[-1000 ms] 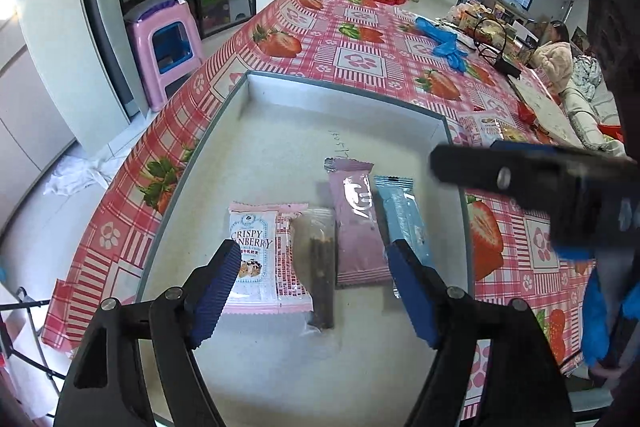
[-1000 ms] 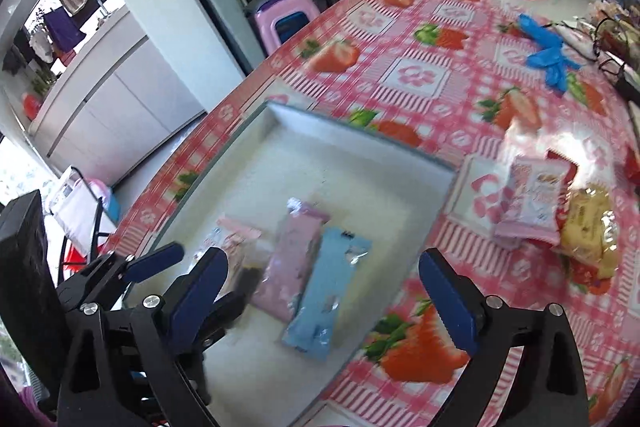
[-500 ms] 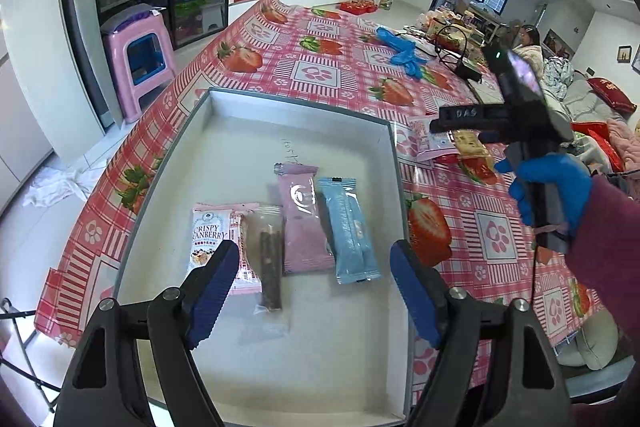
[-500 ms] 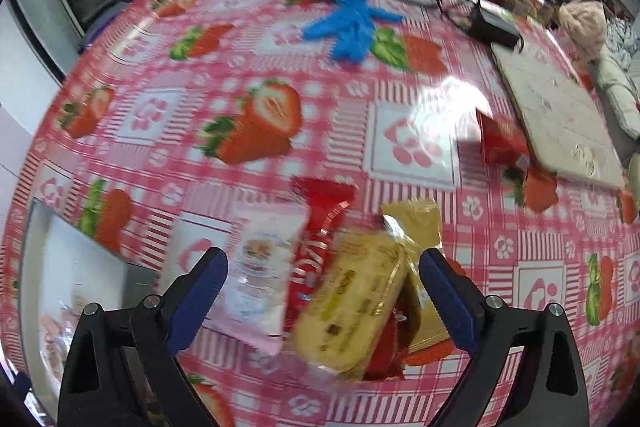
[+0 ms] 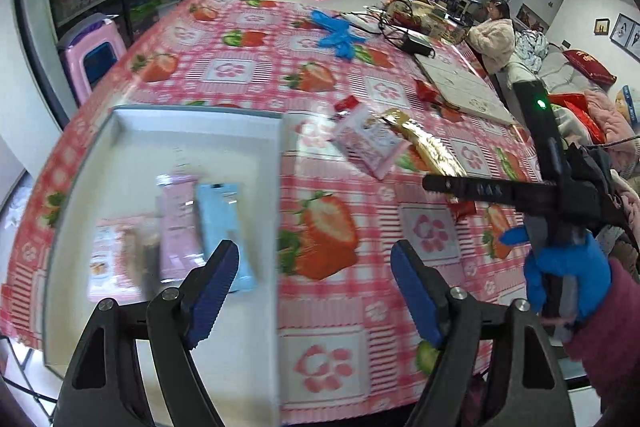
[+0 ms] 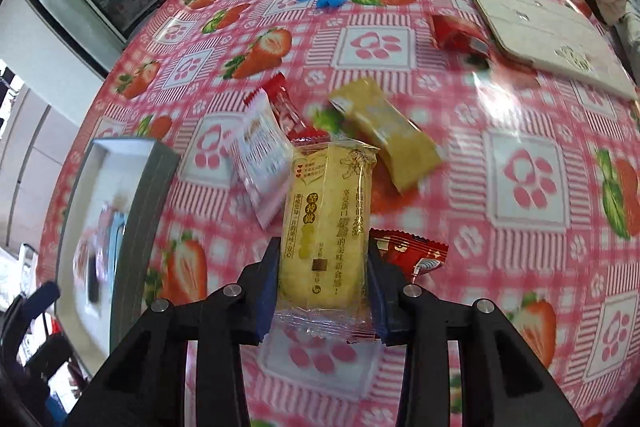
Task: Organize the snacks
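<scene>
The right tool, its jaws having just closed, grips a yellow plastic-wrapped cake bar seemingly off the worktop. The left tool hangs released beside the grey tray.

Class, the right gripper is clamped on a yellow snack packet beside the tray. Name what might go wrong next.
1. The right gripper, jaws just closed, squeezes the yellow packet; its contents might crack.
2. The white packet and red packet crowd it and may shift when it lifts.
</scene>
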`<state>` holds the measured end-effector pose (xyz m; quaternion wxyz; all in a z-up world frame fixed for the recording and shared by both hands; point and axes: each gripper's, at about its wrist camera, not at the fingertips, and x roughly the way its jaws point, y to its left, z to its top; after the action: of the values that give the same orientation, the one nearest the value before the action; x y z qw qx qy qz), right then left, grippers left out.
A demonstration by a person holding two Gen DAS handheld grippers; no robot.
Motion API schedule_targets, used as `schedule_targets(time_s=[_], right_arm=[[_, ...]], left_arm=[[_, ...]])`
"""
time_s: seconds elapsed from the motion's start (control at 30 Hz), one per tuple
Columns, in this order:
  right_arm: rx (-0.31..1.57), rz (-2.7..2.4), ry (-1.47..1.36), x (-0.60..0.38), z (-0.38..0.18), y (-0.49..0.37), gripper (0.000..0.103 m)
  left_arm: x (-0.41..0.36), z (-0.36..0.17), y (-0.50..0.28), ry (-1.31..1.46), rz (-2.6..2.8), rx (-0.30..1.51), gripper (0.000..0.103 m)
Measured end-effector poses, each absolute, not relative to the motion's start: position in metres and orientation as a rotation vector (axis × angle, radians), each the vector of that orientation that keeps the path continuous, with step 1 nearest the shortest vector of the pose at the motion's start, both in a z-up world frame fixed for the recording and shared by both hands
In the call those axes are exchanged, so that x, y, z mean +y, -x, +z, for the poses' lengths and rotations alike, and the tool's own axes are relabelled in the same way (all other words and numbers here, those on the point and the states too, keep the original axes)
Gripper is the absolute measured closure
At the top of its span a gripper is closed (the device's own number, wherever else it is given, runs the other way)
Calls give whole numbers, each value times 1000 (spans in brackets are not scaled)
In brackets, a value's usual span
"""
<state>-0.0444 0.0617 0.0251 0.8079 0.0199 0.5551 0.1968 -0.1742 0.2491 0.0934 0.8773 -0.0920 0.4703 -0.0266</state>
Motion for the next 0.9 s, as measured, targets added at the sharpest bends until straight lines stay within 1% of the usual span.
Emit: schedule_targets(time_s=[0.03,0.07,0.1,0.13,0.2,0.3,0.37,0.47,0.57,0.63,0.7,0.83,0.87,0.9], right_arm=[[1183,429,-37,53,26,48,59],[1176,428,-32,47,29,48,43],[1160,417,-24,38,31,50,23],[1134,398,-11,28,35,52,19],[1103,386,4,13,39,55,19],[1109,398,-33,-8,37,60,19],[1109,410,-17,-11,33,65,19],[1100,413,35,-15,29,72,19],[1113,402,-16,-27,24,71,19],[1122,405,-60,-32,21,67,19],[1118,418,-57,-28,18,64,19],[1109,425,13,-13,12,59,20],[1116,417,20,-11,9,57,33],[1117,409,20,-11,7,56,52]], left_arm=[[240,93,165,192,-53,983,21],[231,92,153,204,-47,985,20],[225,89,142,226,-48,992,20],[222,88,134,248,-50,999,20],[215,78,107,331,-47,1032,20],[211,56,62,492,-35,1111,20],[211,44,45,542,9,1136,20],[210,31,30,569,68,1157,20],[215,18,22,629,126,1165,20],[214,20,20,625,151,1139,19],[211,18,14,611,165,1154,19],[192,15,4,434,215,1176,19],[185,14,3,377,225,1185,21],[182,13,3,347,235,1187,24]])
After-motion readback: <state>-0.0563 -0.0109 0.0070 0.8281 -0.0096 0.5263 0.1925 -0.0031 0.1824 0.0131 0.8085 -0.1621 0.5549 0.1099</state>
